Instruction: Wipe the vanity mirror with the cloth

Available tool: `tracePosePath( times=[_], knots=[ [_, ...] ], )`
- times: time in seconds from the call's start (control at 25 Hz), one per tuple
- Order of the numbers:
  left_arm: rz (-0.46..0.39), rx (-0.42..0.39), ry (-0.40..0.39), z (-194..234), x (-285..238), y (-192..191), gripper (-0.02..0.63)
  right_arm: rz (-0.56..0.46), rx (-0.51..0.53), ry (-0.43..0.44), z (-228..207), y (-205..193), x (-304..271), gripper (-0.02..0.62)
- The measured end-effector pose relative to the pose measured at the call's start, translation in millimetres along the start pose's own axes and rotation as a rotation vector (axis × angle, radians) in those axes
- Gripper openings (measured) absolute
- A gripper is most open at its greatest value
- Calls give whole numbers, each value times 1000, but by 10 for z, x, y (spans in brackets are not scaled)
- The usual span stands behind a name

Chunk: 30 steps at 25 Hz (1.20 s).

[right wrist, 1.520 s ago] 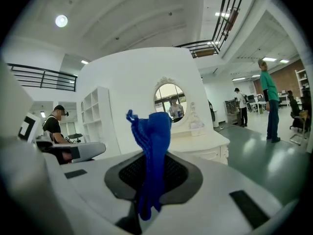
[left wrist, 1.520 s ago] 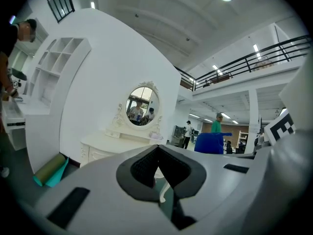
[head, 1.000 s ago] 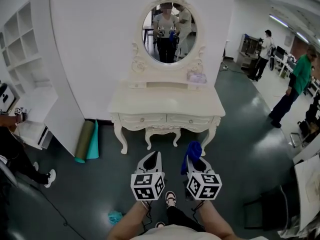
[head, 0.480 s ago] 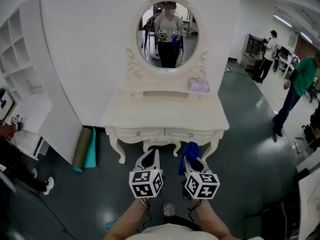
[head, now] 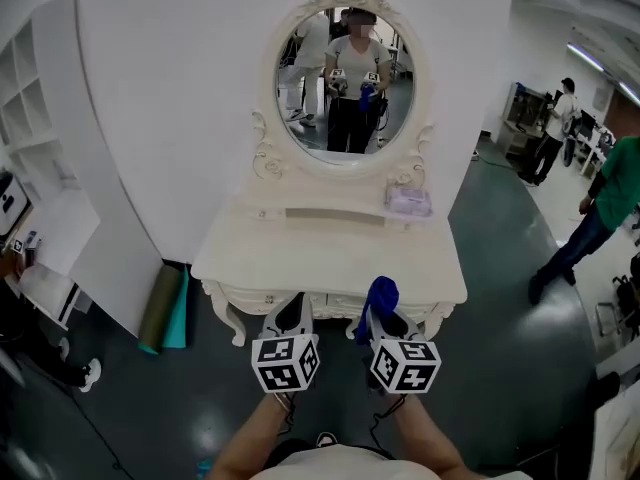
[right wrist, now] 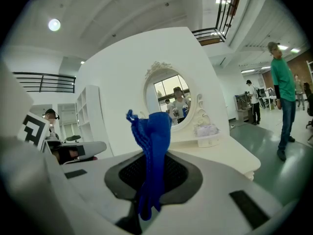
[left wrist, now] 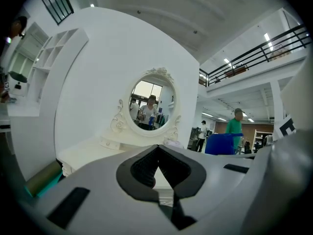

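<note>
**A:** Status on the mirror wipe?

**B:** Not wiping yet. I'm standing in front of the vanity, holding both grippers low at the near edge of the counter (head: 330, 258), well short of the glass.

**A:** Cloth?

**B:** The blue cloth (right wrist: 152, 141) is sitting in the right gripper (head: 386, 318). Jaws are clenching it, loose end sticking up past the tips. The left gripper (head: 292, 310) is hanging just beside it, jaws closed together on nothing.

**A:** Mirror?

**B:** The oval vanity mirror (head: 345, 78) is standing upright at the back of the counter, against the wall. The whole countertop is lying between it and the cloth, so no contact. It's reflecting me holding the cloth.

**A:** What's left?

**B:** My read: pickup is done, everything else is pending. That's raising the right gripper, reaching over the counter, pressing cloth to glass and sweeping. I'm also watching the pale pack (head: 408, 201) sitting just below the frame's right side, since I could clip it going in.
</note>
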<state>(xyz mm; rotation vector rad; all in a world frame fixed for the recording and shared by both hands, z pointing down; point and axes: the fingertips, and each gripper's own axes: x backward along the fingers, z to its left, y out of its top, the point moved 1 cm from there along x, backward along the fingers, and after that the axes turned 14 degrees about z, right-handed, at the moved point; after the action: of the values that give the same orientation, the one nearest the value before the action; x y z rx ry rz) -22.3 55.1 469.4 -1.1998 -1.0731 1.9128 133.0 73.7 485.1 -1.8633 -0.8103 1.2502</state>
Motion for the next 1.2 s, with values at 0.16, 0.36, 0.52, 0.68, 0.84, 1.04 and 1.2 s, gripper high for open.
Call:
tracePosePath(
  times=[0.16, 0.36, 0.52, 0.68, 0.84, 1.04, 1.2],
  knots=[
    [23, 33, 13, 105, -286, 17, 3, 23, 8, 10, -126, 124, -248, 66],
    [57, 39, 16, 179, -620, 15, 3, 46, -3, 5, -301, 141, -499, 66],
    [61, 7, 5, 215, -906, 166, 3, 53, -22, -7, -438, 222, -743, 66],
    [44, -4, -16, 347, -1283, 408, 3, 39, -26, -28, -534, 427, -1061, 66],
    [33, -14, -36, 515, -1682, 703, 3, 18, -24, -52, -623, 740, -1433, 66],
    [11, -36, -53, 808, -2164, 1173, 3, -16, 1, -67, -613, 1265, -1940, 66],
    [-5, -48, -71, 1032, -2512, 1523, 3, -22, 19, -86, -602, 1598, -2354, 66]
  ],
)
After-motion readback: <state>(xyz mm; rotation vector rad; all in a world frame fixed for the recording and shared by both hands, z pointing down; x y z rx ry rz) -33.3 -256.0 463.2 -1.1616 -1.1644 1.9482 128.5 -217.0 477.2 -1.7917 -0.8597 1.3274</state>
